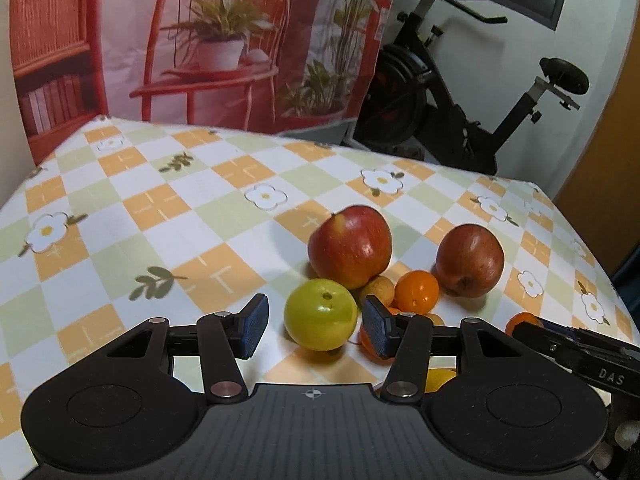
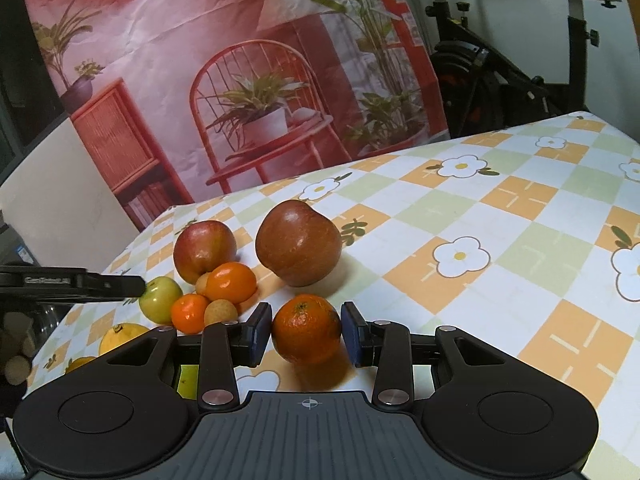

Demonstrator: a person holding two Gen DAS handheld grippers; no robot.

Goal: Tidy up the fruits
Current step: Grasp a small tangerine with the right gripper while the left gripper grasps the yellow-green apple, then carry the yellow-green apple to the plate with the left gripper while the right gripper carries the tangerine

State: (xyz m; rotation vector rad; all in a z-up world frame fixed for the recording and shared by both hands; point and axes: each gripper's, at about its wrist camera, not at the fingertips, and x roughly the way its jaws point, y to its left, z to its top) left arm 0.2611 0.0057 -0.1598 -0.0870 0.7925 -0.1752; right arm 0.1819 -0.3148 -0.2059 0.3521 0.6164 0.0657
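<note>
A green apple rests on the checked tablecloth between the fingers of my left gripper, which is open, with a narrow gap on each side of the fruit. In the right wrist view my right gripper is shut on a tangerine, both pads pressing its sides just above the cloth. The same tangerine shows at the right gripper's tip in the left wrist view. The left gripper's tip reaches the green apple from the left.
Behind the green apple are a red apple, a darker red apple, an orange and a small tan fruit. A yellow fruit lies near the table's front edge. A printed backdrop and an exercise bike stand beyond the table.
</note>
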